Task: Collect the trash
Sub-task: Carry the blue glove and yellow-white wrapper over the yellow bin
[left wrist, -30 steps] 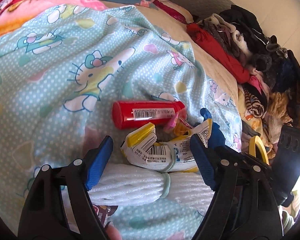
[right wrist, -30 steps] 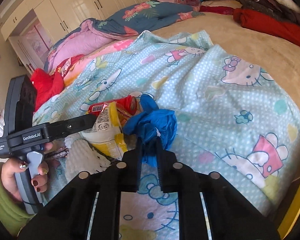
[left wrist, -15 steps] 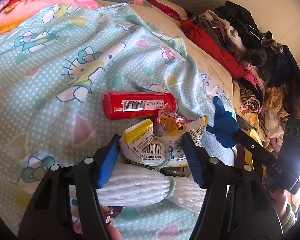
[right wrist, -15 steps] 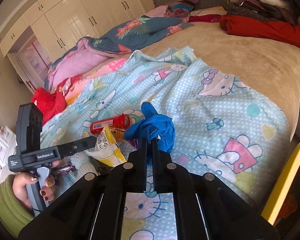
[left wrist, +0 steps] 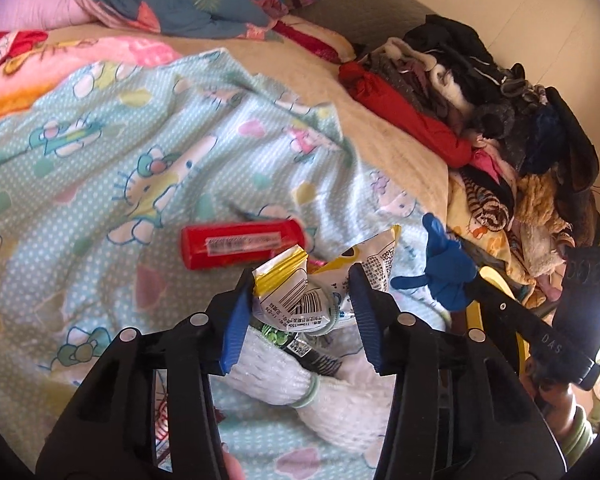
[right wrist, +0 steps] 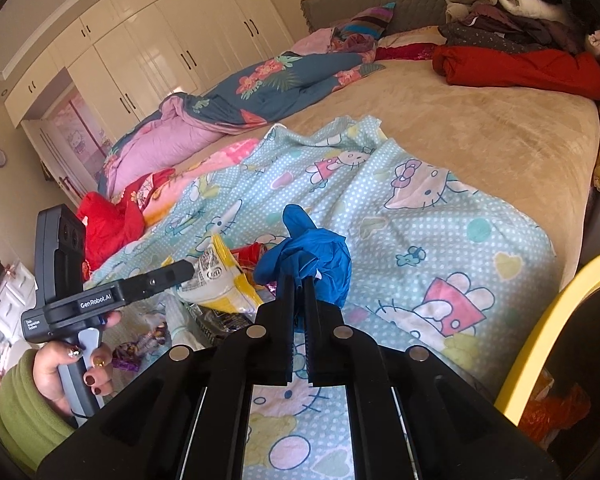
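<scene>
Yellow wrapper (left wrist: 300, 292) sits between closing left tongs (left wrist: 298, 316); squeeze fully before lifting. Right tongs (right wrist: 298, 288) clamp blue glove (right wrist: 304, 256).

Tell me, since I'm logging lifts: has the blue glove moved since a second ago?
Yes. Pinched in the right gripper, the blue glove has lifted off the patterned sheet and drawn back from the red tube it had touched.

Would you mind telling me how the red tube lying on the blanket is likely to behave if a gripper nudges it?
The red tube looks round and lies on its side, so it may roll. The soft, rumpled blanket would probably stop it soon. It looks rigid, so it should keep its shape when squeezed.
</scene>
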`<state>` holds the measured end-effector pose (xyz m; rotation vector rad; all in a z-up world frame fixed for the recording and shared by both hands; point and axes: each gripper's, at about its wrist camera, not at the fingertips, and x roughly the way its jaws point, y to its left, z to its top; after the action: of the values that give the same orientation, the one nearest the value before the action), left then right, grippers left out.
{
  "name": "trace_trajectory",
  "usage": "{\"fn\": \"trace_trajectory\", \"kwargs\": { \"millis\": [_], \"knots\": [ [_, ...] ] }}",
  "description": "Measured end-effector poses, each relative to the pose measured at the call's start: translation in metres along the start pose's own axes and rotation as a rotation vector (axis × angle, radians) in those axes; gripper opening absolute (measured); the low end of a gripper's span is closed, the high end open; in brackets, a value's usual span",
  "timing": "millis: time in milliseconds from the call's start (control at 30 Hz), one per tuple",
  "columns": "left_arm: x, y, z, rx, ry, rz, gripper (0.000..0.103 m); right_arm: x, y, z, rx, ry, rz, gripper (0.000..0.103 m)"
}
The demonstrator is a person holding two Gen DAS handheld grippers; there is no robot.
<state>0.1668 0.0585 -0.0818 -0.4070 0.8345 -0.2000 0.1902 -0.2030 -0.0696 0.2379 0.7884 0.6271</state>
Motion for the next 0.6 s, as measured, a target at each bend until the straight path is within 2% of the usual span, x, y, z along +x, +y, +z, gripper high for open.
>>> {"fn": "trace_trajectory", "kwargs": {
  "millis": [367, 600],
  "knots": [
    [-0.013, -0.014, 0.004, 0.005, -0.027, -0.035, 0.039, -0.014, 0.000, 0.003, 0.003, -0.029, 0.018, 0.004],
    [-0.026, -0.021, 0.010, -0.010, -0.074, -0.047, 0.039, -0.026, -0.005, 0.006, 0.016, -0.058, 0.025, 0.004]
  ]
}}
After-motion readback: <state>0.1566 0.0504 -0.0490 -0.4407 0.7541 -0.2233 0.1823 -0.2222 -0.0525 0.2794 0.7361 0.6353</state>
